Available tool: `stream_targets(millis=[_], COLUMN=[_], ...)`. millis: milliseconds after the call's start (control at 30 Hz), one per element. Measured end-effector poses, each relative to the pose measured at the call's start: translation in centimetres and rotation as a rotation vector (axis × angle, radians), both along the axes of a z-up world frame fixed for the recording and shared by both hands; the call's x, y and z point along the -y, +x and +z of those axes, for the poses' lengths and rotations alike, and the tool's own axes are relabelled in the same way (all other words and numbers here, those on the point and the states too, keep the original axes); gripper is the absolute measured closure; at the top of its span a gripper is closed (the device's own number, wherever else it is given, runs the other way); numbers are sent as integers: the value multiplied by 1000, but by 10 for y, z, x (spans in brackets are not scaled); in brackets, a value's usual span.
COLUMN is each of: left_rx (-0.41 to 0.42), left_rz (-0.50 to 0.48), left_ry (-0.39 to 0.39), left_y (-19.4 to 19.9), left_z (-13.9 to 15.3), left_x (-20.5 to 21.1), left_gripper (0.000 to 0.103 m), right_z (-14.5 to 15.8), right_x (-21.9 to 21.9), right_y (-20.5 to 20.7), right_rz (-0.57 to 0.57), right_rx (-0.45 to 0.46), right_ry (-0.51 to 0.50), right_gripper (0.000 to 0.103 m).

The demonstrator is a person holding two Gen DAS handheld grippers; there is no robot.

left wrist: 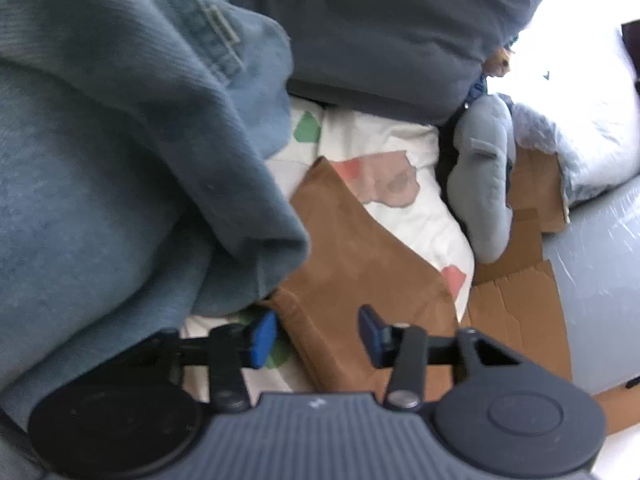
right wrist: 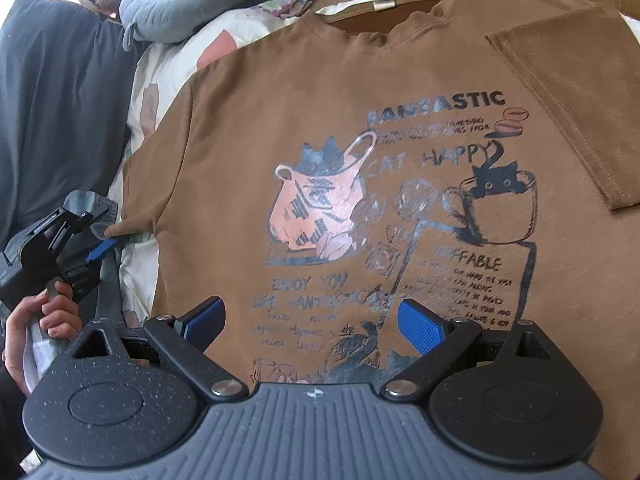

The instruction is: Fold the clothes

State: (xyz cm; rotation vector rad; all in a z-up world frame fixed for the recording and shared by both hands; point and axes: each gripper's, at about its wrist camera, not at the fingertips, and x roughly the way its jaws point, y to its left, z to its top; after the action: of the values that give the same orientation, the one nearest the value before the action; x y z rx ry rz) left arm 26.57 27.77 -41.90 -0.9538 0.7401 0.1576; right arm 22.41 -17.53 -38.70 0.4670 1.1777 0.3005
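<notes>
The brown T-shirt (right wrist: 360,120) is my landmark: it lies flat, print up, across the patterned bedsheet (right wrist: 140,264), collar at the far end and one short sleeve spread to the right in my right wrist view. A dark grey cushion (right wrist: 52,112) sits left of the shirt, beyond the strip of sheet. In my left wrist view a heap of blue denim (left wrist: 120,140) fills the area left of the shirt's edge and overhangs it. A grey neck pillow (right wrist: 188,4) rests past the shirt's far left shoulder, beside the cushion. Flattened cardboard (left wrist: 516,312) lies on the far side of the sheet from the shirt in the left view.

My right gripper (right wrist: 312,320) hangs over the shirt's lower print, jaws wide apart, nothing between them. My left gripper (left wrist: 316,336), held in my left hand (right wrist: 44,316), is at the shirt's left sleeve hem; its jaws stand partly open, brown cloth lies between them, and the pads do not press on it. From the right wrist view, a blue fingertip (right wrist: 102,248) sits just under that hem
</notes>
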Motion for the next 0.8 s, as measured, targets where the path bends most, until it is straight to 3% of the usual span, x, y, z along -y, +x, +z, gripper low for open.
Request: stream_targets(millis=[267,367,800], left_rx=[-9,-10,40], left_rz=[19,19,-67], left_ry=[0,-10,31], left_y=[-2,-1,2], left_z=[-4,-5,27], left_x=[-6,-8,1], left_gripper=[91,93,98], right_z=[-8,-11,-21], right_x=[-16,-30,-91], right_y=[7,12,44], right_rz=[46,88,185], right_rx=[33,54,86], right_ry=[58,87,187], right_gripper=[7,11,59])
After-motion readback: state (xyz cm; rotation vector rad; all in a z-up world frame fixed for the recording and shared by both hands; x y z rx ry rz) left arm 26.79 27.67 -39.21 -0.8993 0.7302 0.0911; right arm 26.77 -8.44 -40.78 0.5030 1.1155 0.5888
